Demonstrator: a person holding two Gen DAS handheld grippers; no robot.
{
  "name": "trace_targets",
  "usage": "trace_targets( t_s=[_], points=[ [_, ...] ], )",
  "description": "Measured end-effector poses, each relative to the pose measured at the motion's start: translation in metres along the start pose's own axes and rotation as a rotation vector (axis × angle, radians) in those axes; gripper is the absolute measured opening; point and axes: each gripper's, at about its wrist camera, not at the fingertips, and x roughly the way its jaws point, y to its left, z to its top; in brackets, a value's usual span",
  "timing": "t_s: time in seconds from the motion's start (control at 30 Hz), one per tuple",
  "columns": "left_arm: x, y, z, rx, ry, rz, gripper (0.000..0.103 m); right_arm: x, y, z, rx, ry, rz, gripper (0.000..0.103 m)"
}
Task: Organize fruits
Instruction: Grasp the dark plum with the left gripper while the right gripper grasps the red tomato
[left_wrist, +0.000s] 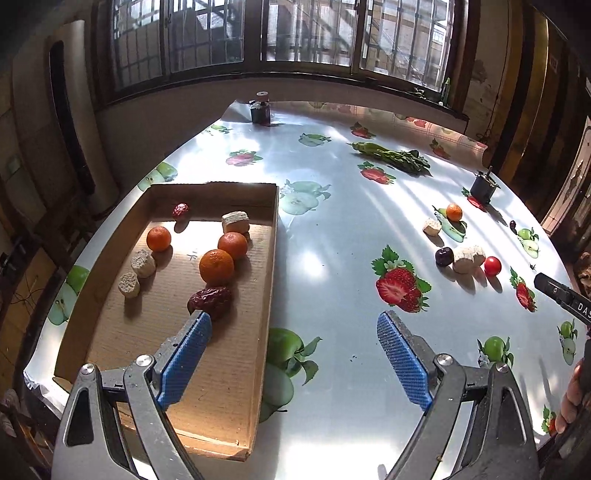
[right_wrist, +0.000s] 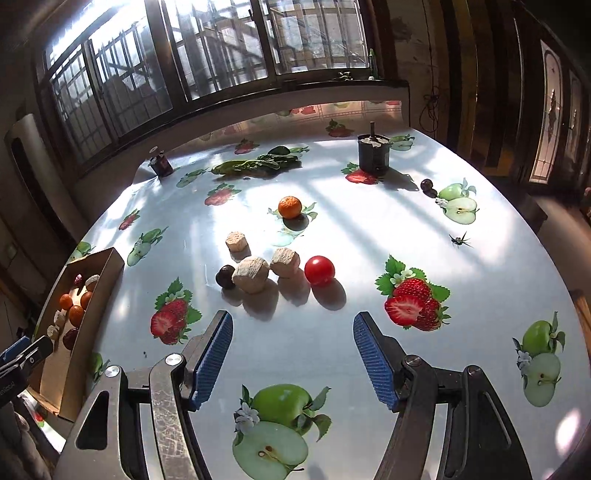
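A cardboard tray (left_wrist: 267, 266) lies on the table's left side and holds three oranges (left_wrist: 217, 266), two red dates (left_wrist: 209, 301) and several beige chunks (left_wrist: 143, 263). My left gripper (left_wrist: 295, 319) hangs open over the tray's right wall, its left finger just in front of the near date. My right gripper (right_wrist: 291, 319) is open and empty above the tablecloth. Ahead of it lie a red tomato (right_wrist: 319, 270), three beige chunks (right_wrist: 252, 275), a dark plum (right_wrist: 225, 276) and an orange (right_wrist: 290, 206). Another dark fruit (right_wrist: 427, 184) sits far right.
Leafy greens (right_wrist: 255, 164) lie at the back of the table. A small dark jar (right_wrist: 161, 164) and a dark pot (right_wrist: 373, 153) stand near the far edge. A small insect-like thing (right_wrist: 458, 240) rests at the right. A window runs behind the table.
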Motion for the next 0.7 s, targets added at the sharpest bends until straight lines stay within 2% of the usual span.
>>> trace_targets(
  t_s=[0.17,0.27,0.33,0.4,0.57,0.7],
  points=[
    [0.018,-0.018,0.004,0.004,0.059,-0.078,0.091,0.022,-0.022,0.030,0.018,0.053,0.031,0.072],
    [0.025,-0.025,0.010,-0.012,0.091,-0.142,0.091,0.050,-0.022,0.041,0.013,0.049,0.018,0.069],
    [0.028,-0.028,0.018,-0.028,0.099,-0.173,0.091,0.072,-0.025,0.046,0.026,0.073,0.008,0.051],
    [0.034,-0.032,0.026,-0.043,0.109,-0.187,0.091,0.090,-0.028,0.048,0.049,0.094,0.026,0.046],
    [0.065,-0.053,0.050,-0.078,0.160,-0.272,0.091,0.109,-0.031,0.044,0.093,0.098,0.088,0.046],
    [0.104,-0.078,0.063,-0.096,0.217,-0.338,0.089,0.115,-0.025,0.041,0.076,0.108,0.122,0.046]
  ],
)
